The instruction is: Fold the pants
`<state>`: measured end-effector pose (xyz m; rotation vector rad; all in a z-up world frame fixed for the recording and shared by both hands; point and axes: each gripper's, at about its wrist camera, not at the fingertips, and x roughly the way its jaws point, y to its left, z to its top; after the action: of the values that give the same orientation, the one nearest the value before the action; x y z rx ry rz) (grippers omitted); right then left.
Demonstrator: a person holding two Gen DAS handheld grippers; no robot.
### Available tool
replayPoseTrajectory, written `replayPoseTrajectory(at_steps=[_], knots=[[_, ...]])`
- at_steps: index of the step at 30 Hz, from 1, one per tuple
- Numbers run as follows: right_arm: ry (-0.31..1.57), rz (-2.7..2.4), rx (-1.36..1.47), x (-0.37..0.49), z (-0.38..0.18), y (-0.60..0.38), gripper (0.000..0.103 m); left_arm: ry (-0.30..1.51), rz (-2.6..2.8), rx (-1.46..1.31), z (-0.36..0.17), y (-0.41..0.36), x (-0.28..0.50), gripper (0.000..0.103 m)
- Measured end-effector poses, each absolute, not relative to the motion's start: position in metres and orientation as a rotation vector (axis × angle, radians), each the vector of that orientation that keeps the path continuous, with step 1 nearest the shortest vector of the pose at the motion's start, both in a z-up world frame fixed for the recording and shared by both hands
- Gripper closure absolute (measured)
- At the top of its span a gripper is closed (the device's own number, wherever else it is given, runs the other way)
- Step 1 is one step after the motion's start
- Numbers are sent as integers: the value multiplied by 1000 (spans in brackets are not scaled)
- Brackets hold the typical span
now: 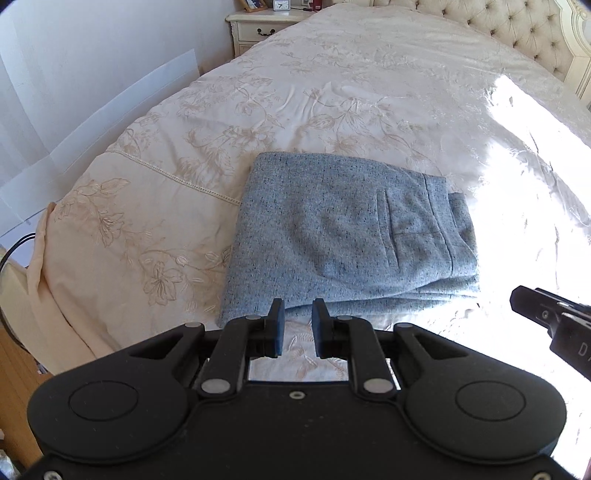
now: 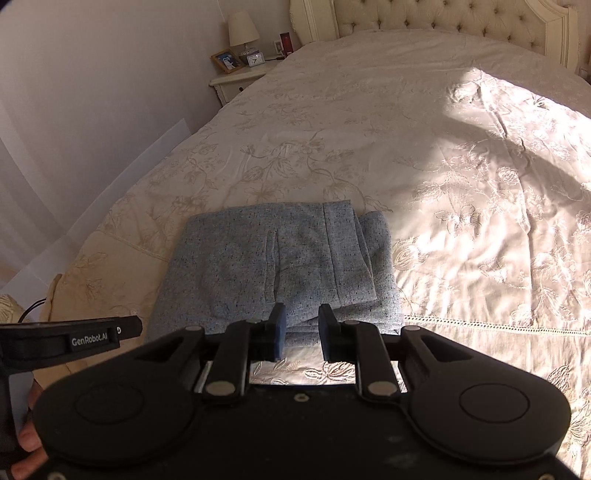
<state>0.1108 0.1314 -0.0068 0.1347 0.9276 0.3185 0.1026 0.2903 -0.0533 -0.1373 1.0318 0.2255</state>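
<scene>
The blue-grey flecked pants (image 1: 343, 236) lie folded into a compact rectangle on the cream bedspread (image 1: 295, 92), waistband and pocket seam facing up on the right side. My left gripper (image 1: 297, 321) hovers above the near edge of the fold, jaws a little apart with nothing between them. In the right wrist view the same folded pants (image 2: 273, 266) lie ahead, and my right gripper (image 2: 302, 325) hangs over their near edge, open and empty. The right gripper's body (image 1: 554, 317) shows at the right edge of the left view; the left gripper's body (image 2: 74, 338) shows at the left edge of the right view.
A cream nightstand (image 2: 236, 79) with a lamp (image 2: 243, 31), clock and photo frame stands at the bed's far left corner. A tufted headboard (image 2: 424, 18) closes the far end. Strong sunlight falls on the bed's right side (image 1: 517, 166). A hand (image 2: 26, 446) grips the left tool.
</scene>
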Motion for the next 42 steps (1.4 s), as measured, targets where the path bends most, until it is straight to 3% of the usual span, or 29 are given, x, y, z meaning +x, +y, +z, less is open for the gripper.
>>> replayPoseTrajectory(at_steps=[42], knots=[[883, 333, 130, 82, 13, 120, 79, 1064, 226, -115, -50, 271, 85, 78]])
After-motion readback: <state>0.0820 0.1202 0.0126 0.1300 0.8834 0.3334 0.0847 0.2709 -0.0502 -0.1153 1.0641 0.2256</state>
